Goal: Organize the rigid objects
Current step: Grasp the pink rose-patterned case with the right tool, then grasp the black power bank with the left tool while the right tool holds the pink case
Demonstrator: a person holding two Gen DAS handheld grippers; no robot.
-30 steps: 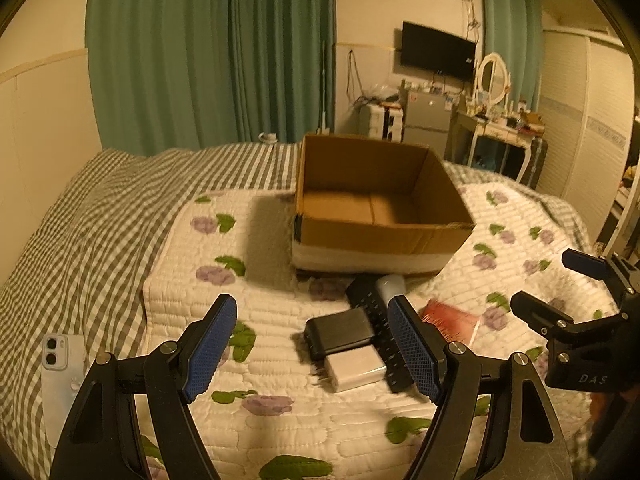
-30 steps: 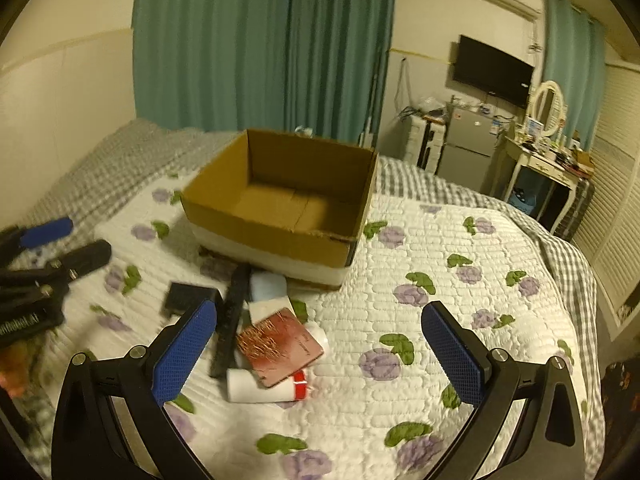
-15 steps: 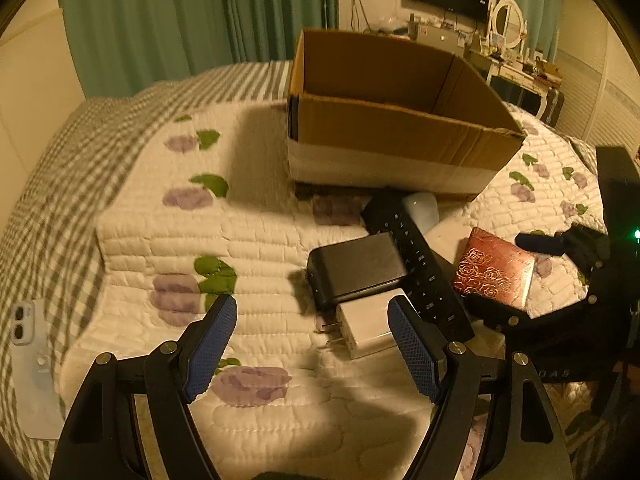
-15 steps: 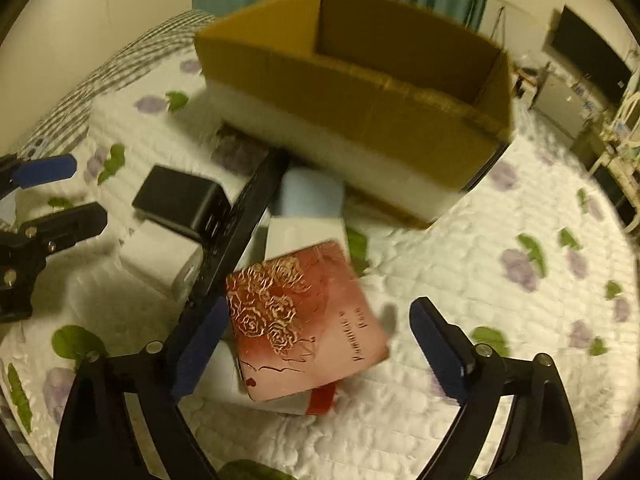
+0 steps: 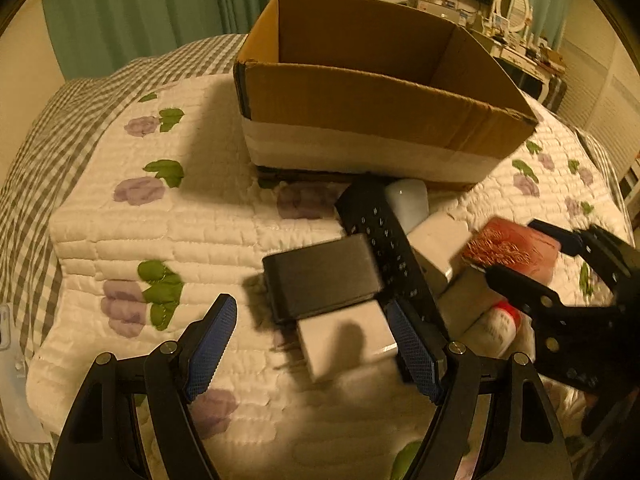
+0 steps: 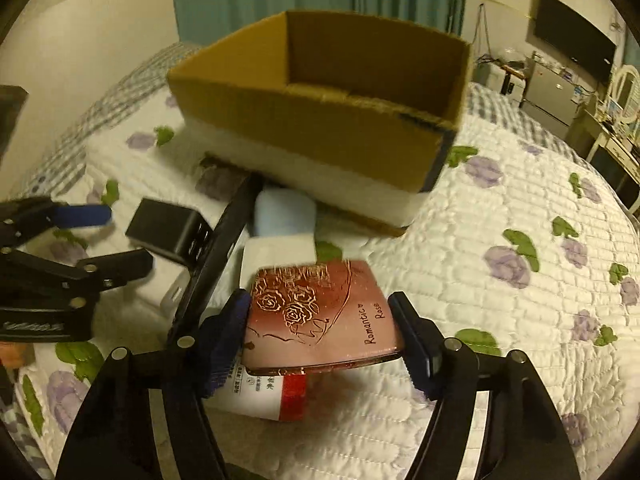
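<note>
Closing around the red rose-printed box (image 6: 320, 312), the right gripper (image 6: 320, 340) has its 2 blue pads at the box's side edges, left pad touching, right pad just beside it. That box looks light, stiff and glossy, so probably slippery; the short sides seem the sensible hold. It rests atop a white tube (image 6: 260, 392). Beside it, the left gripper (image 5: 316, 344) hangs wide and empty over a white adapter (image 5: 344, 340) and black block (image 5: 320, 276). Beyond waits the cardboard box (image 6: 312, 128).
</note>
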